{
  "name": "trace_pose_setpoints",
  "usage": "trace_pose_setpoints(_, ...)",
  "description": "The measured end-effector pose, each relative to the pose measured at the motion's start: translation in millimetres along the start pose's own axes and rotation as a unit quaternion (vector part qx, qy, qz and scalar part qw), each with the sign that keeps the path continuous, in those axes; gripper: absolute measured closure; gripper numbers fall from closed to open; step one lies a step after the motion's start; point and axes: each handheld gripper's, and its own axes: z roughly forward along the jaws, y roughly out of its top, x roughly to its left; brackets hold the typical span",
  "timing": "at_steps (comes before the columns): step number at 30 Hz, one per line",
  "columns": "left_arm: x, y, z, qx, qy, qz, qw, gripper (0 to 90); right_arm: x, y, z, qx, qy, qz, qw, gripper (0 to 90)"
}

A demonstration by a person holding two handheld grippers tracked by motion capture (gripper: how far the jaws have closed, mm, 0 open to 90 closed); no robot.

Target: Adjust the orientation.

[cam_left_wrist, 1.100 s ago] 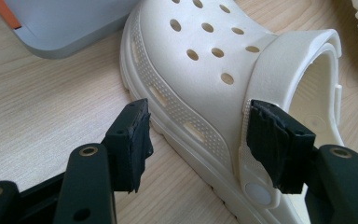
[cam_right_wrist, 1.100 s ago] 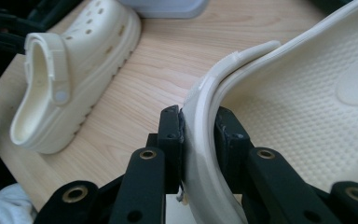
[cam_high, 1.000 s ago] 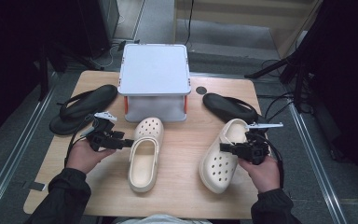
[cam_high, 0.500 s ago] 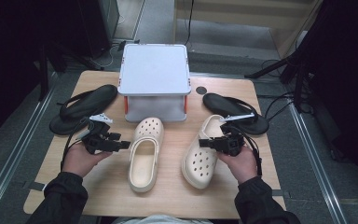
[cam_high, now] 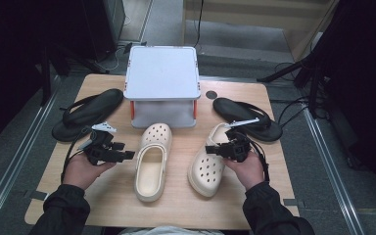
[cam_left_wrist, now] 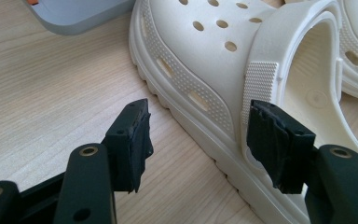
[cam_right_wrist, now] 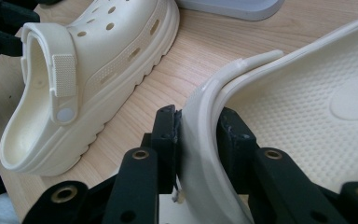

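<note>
Two cream clogs lie side by side on the wooden table point(cam_high: 103, 205). My right gripper point(cam_high: 216, 148) point(cam_right_wrist: 198, 130) is shut on the side wall of the right clog point(cam_high: 206, 171) point(cam_right_wrist: 307, 116); its jaws have just been opening, but the wall still sits pinched between the pads. The left clog point(cam_high: 152, 166) point(cam_left_wrist: 214, 60) point(cam_right_wrist: 88, 70) rests flat with its toe pointing away. Just left of it, my left gripper point(cam_high: 127, 154) point(cam_left_wrist: 196, 135) is open, its jaws straddling the clog's sole edge near the strap rivet without touching it.
A grey lidded box point(cam_high: 162, 83) stands at the back centre, close behind the clogs. One black flip-flop point(cam_high: 90, 112) lies at the back left and another point(cam_high: 247, 117) at the back right. Cables trail off the table's right side.
My right hand has carried the right clog leftward, closer to the left clog, and set it lower. The left hand has barely moved.
</note>
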Motion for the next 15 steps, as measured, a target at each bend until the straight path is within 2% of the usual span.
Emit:
trace_pose_setpoints(2,-0.3,0.0,0.1,0.000,0.000,-0.001,1.0000,39.9,0.4,0.0,0.3,0.000,-0.001,-0.002,1.0000,69.5)
trace_pose_setpoints(3,-0.3,0.1,0.2,0.000,0.000,0.000,1.0000,39.9,2.0,-0.4,1.2,0.000,-0.007,-0.011,0.9999,63.8)
trace_pose_setpoints(4,-0.4,0.2,0.3,0.000,0.001,0.000,1.0000,39.9,2.0,-0.4,1.2,0.000,-0.007,-0.011,0.9999,63.8)
trace_pose_setpoints(5,-0.5,0.2,0.4,0.000,0.000,0.000,1.0000,39.9,4.2,-0.3,-1.5,-0.017,-0.009,-0.024,0.9995,56.8)
trace_pose_setpoints(9,0.0,-0.1,-0.1,-0.002,0.000,-0.002,1.0000,39.9,8.6,-0.4,-15.7,-0.041,-0.013,-0.035,0.9985,57.7)
trace_pose_setpoints(12,0.6,-0.1,-0.6,-0.003,0.001,-0.003,1.0000,39.9,11.2,-3.5,-24.1,-0.046,-0.013,-0.043,0.9979,61.9)
trace_pose_setpoints(15,0.4,0.5,-1.0,-0.004,0.001,-0.003,1.0000,39.9,15.4,-15.3,-38.7,-0.060,-0.034,-0.064,0.9956,65.2)
